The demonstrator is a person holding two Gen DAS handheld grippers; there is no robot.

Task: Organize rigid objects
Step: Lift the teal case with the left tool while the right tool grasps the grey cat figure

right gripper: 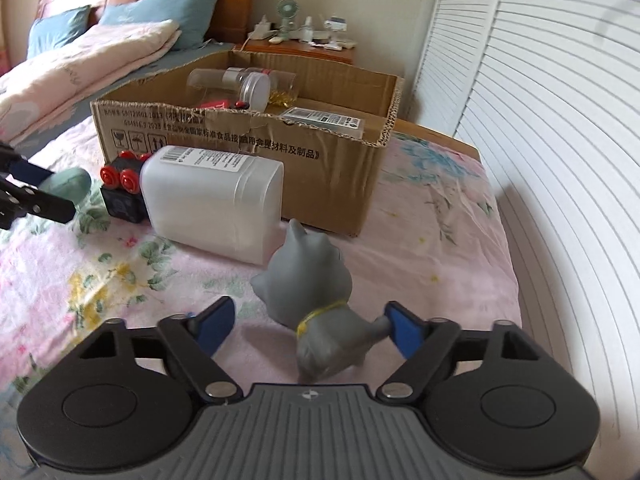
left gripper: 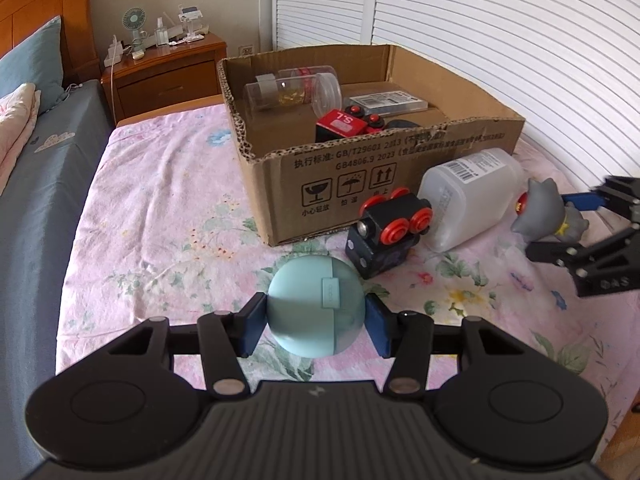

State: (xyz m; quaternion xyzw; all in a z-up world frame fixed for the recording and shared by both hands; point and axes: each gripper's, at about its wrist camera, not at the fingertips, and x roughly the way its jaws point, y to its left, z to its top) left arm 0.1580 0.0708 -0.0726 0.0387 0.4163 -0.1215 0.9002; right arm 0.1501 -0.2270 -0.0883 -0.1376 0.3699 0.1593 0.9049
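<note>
Bedding with a pink floral print (left gripper: pixel 160 220) fills the lower half of both views. In the left wrist view, the left gripper (left gripper: pixel 316 318) sits at lower centre, its blue pads clamped on either side of a pale teal, egg-shaped plastic case (left gripper: pixel 316 308) that rests on the sheet. Just above and right of it lies a black toy train block with red wheels (left gripper: pixel 390 232), touching a translucent white plastic jug with a barcode label (left gripper: pixel 468 200) that lies on its side. Behind them, at upper centre, stands an open brown cardboard box (left gripper: pixel 360 168) holding clear plastic jars (left gripper: pixel 296 88), a red toy train piece (left gripper: pixel 344 124) and a flat labelled packet (left gripper: pixel 386 102). At the far right edge is the right gripper (left gripper: pixel 556 224), around a grey rubbery cat figurine with a yellow collar (left gripper: pixel 544 208).

In the right wrist view, that figurine (right gripper: pixel 316 300) stands at lower centre between the right gripper's (right gripper: pixel 306 326) parted blue pads: the right-hand pad touches its tail, the left-hand pad stands clear, so nothing is gripped. The jug (right gripper: pixel 212 200) lies just above left of the figurine, with the box (right gripper: pixel 320 168) behind.
</note>
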